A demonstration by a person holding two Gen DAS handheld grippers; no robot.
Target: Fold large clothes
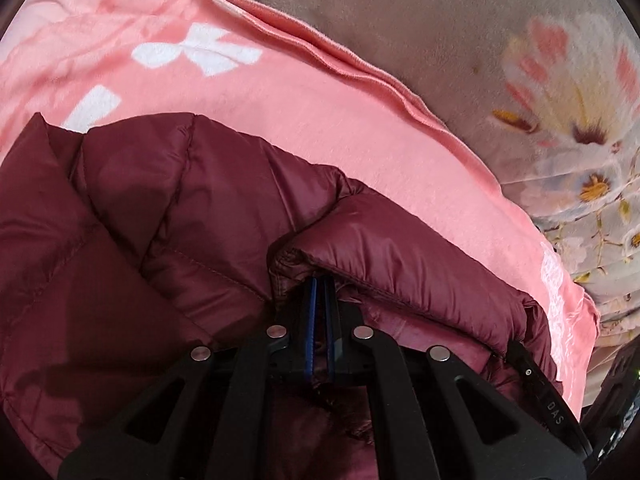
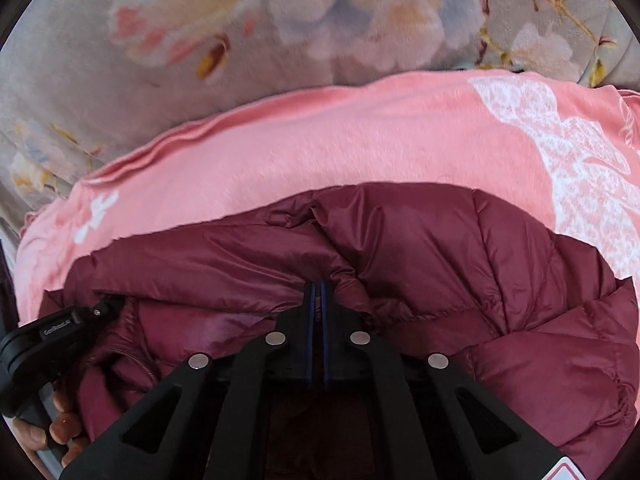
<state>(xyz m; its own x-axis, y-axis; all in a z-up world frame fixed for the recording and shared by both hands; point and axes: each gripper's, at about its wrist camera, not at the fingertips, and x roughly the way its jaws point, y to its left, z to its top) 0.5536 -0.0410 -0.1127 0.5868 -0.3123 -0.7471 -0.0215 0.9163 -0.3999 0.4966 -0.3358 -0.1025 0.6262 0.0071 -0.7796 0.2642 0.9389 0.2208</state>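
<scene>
In the left wrist view our left gripper (image 1: 321,280) has its jaws clenched on a rolled edge of the maroon puffer jacket (image 1: 168,216), the blue-lined fingers nearly together with fabric bunched around their tips, just below the centre of the frame. In the right wrist view our right gripper (image 2: 318,282) is likewise clamped on a fold of the same jacket (image 2: 460,248) — the quilted shell puckers where the fingers bite in.

The jacket fills the lower half of both frames, its glossy panels creased and doubled over. It lies on a pink fleece blanket (image 1: 304,96) with white printed shapes, which runs as a band across the middle of each view (image 2: 320,148).

Beyond the blanket, in the upper part of the frames, a grey floral bedspread (image 2: 100,92) shows large pale blossoms (image 1: 568,80).

At the lower left of the right wrist view we see the left gripper's black body and the left hand (image 2: 60,428) holding its handle.
</scene>
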